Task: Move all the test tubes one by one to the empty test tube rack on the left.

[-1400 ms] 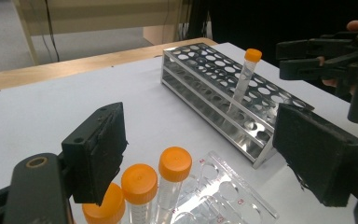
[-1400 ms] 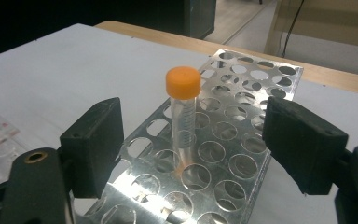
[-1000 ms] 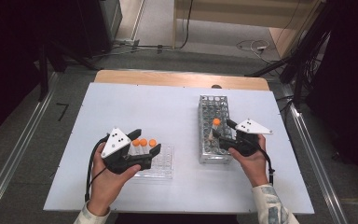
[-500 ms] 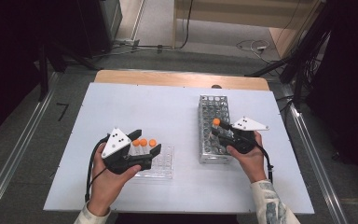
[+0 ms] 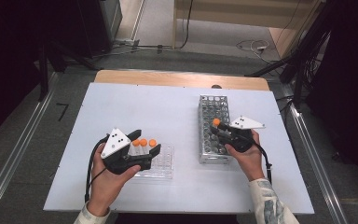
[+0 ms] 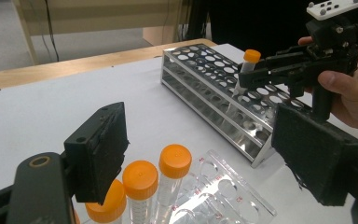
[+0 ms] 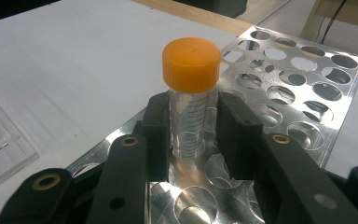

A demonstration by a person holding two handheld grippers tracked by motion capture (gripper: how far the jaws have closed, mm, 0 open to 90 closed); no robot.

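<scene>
The white table (image 5: 177, 107) carries a perforated silver metal rack (image 5: 213, 128) at right of centre in the high view and a clear plastic tray (image 5: 161, 163) lower left. The right gripper (image 7: 193, 128) has just been closing its jaws around a clear, graduated tube with an orange screw cap (image 7: 191, 93) standing in a near rack hole; the right pad seems to leave a sliver of gap. The left gripper (image 6: 205, 158), spread wide, hovers over three more orange-capped tubes (image 6: 140, 186) in the tray. The left gripper view shows the held tube's tapered tip in the rack.
</scene>
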